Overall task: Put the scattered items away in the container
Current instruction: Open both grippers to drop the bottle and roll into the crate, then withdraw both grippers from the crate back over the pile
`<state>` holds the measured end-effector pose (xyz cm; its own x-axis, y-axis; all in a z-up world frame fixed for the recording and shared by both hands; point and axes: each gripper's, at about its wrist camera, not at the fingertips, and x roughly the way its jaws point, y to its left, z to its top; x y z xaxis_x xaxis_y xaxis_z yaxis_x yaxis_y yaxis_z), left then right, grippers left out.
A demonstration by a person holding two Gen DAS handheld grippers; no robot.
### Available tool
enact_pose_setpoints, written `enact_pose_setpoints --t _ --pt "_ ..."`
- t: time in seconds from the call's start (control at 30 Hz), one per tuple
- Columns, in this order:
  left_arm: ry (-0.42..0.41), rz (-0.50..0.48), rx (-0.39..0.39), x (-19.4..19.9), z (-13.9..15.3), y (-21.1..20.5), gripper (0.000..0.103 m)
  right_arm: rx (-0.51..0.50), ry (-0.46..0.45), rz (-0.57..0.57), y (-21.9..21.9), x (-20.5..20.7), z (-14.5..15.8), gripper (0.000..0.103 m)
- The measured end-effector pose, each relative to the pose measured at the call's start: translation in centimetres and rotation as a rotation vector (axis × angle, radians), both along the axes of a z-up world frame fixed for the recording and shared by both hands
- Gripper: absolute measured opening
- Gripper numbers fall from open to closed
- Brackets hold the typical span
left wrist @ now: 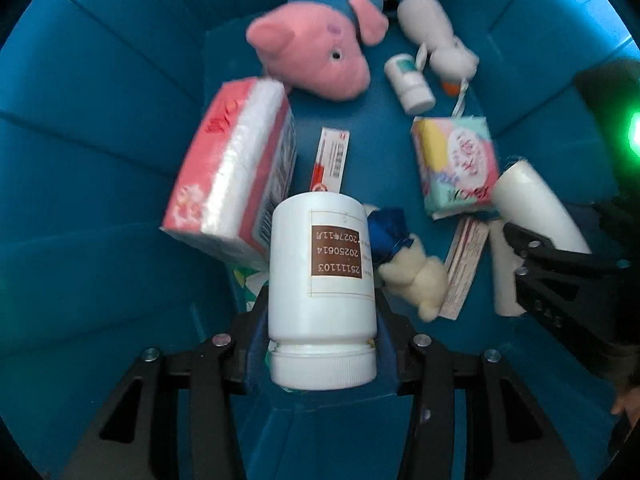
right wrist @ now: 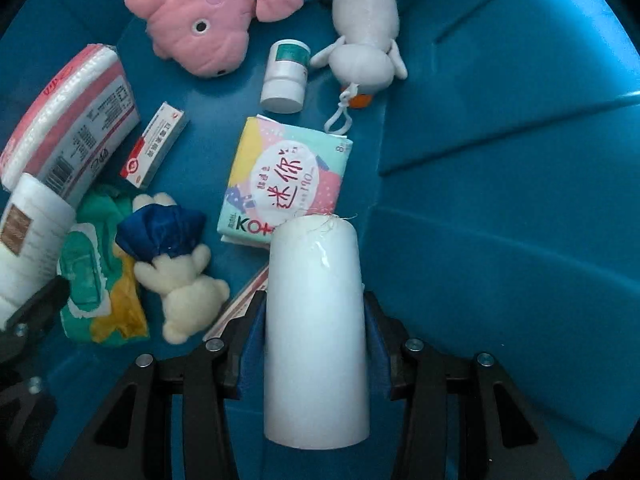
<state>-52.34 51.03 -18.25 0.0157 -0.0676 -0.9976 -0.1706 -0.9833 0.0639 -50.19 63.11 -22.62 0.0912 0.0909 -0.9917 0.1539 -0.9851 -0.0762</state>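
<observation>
Pointing down into the blue bin (left wrist: 100,128), the left tongs (left wrist: 322,320) clamped a white pill bottle (left wrist: 320,276), and the right tongs (right wrist: 316,320) clamped a white roll (right wrist: 316,328) above the pink pig plush (right wrist: 196,28).

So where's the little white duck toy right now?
The white duck lies at the far end of the blue bin, right of the pink pig, with the small white bottle beside it.

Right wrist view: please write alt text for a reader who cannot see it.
The right gripper holds a white roll over a blue bin. In the bin lie a pink pig toy, a grey duck toy, a small white bottle and a pastel packet.
</observation>
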Motion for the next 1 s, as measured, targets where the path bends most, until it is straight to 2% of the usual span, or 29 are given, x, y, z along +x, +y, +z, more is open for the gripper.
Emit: enact_pose_setpoints --t 0.2,0.27,0.33,0.47,0.63,0.8,1.0 --pt "-0.039 -0.029 0.008 0.7 -1.2 0.3 0.046 -0.01 -0.003 0.008 0.2 0.4 0.1 0.045" --pt "-0.042 -0.025 -0.001 0.8 -1.4 0.3 0.056 -0.01 -0.001 0.013 0.2 0.5 0.2 0.045" --pt "-0.034 -0.018 -0.01 0.9 -1.3 0.1 0.07 -0.011 0.003 0.011 0.3 0.6 0.4 0.045" --pt "-0.031 -0.013 -0.017 1.1 -1.2 0.0 0.071 -0.022 0.009 -0.005 0.9 0.8 0.8 0.045" --pt "-0.023 -0.03 -0.033 1.4 -1.1 0.2 0.071 -0.063 0.009 -0.018 1.3 1.0 1.5 0.059" --pt "-0.014 -0.057 -0.064 1.7 -1.1 0.5 0.071 -0.125 -0.005 -0.009 1.2 1.4 2.1 0.079" --pt "0.016 -0.033 -0.092 1.8 -0.2 -0.4 0.071 -0.183 0.022 -0.023 0.8 1.0 4.0 0.088"
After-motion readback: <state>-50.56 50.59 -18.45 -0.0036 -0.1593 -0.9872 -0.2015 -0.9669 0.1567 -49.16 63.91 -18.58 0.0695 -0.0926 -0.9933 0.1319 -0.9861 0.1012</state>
